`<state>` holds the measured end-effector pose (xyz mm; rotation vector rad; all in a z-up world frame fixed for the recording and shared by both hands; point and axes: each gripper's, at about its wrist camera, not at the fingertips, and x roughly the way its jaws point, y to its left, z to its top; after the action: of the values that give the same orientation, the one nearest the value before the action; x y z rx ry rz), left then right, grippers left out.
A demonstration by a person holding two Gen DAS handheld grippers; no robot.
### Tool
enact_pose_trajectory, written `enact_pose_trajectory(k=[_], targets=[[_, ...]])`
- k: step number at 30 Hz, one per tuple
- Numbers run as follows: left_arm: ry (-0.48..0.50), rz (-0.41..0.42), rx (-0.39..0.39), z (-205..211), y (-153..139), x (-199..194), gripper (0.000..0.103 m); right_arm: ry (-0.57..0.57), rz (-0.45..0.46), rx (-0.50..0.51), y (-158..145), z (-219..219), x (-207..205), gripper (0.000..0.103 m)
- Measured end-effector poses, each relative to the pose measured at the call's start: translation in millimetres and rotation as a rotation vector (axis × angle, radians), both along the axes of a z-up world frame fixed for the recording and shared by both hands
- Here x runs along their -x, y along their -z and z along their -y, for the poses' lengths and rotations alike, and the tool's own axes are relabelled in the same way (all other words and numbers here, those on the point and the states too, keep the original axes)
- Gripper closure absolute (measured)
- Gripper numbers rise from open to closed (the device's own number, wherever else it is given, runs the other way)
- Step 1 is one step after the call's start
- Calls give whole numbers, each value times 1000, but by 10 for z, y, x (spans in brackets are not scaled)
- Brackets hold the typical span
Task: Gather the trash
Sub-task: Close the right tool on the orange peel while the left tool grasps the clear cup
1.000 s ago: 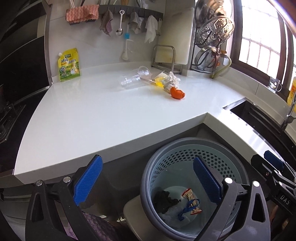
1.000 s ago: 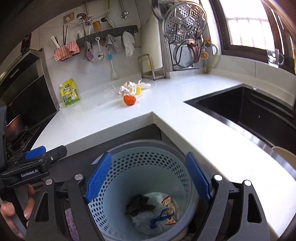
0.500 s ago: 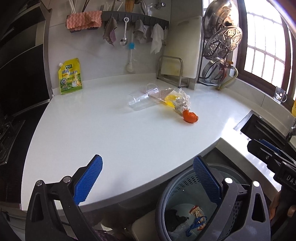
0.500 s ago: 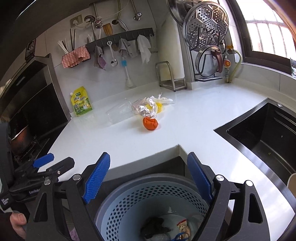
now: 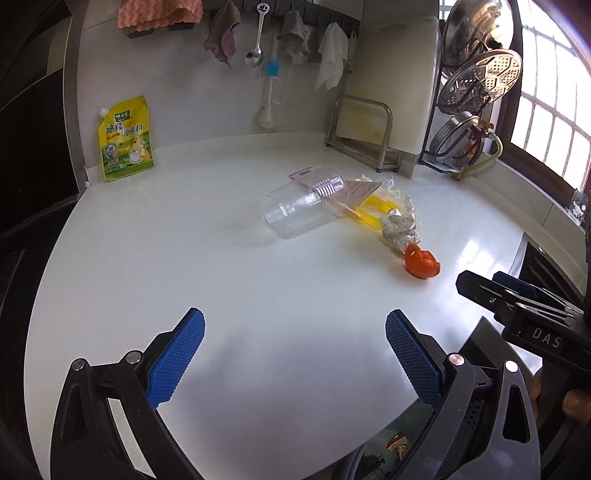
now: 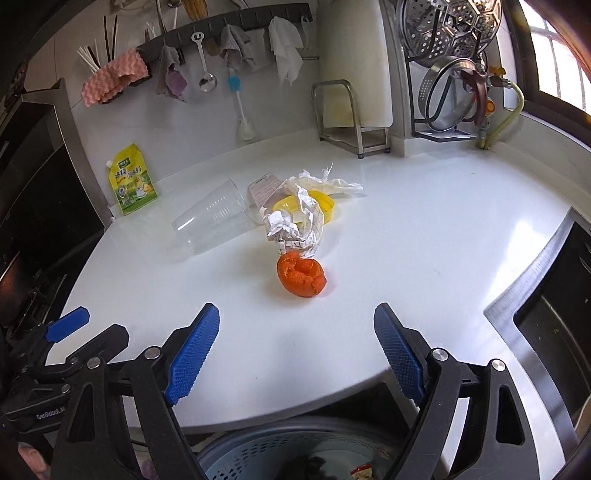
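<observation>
Trash lies on the white counter [image 5: 184,258]: a clear plastic cup [image 5: 303,205] on its side, a yellow plastic piece [image 5: 373,214], crumpled checked paper [image 5: 400,227] and an orange peel [image 5: 421,262]. The right wrist view shows the cup [image 6: 210,221], the paper [image 6: 295,225], the yellow piece [image 6: 317,206] and the peel [image 6: 302,275]. My left gripper [image 5: 295,354] is open and empty over the counter's near part. My right gripper [image 6: 295,354] is open and empty, just in front of the peel. The grey perforated bin [image 6: 280,450] sits below the counter edge with trash inside.
A yellow seasoning pouch [image 5: 125,138] leans on the back wall. A metal rack [image 5: 365,133] with a cutting board and a steamer stand [image 5: 476,96] are at the back right. The sink [image 6: 554,325] is at the right. Cloths and utensils hang on a wall rail [image 6: 221,33].
Both grippers have risen from over the bin and moved forward over the counter toward the trash. The bin has dropped to the bottom edge of both views.
</observation>
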<state>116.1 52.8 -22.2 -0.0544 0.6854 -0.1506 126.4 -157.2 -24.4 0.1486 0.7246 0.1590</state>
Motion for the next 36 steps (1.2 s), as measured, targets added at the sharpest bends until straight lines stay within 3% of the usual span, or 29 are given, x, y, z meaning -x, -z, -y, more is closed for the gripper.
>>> enact_pose_trajectory(k=[12, 18, 28, 36], targets=[[19, -68, 34, -56, 40, -417, 6, 17, -95, 69, 249, -110, -607, 21], [34, -73, 8, -4, 19, -551, 6, 29, -75, 134, 277, -162, -681, 22], [65, -101, 3, 53, 42, -704, 6, -20, -94, 85, 309, -129, -695, 70], [138, -65, 5, 40, -22, -825, 6, -6, -64, 40, 222, 74, -478, 75]])
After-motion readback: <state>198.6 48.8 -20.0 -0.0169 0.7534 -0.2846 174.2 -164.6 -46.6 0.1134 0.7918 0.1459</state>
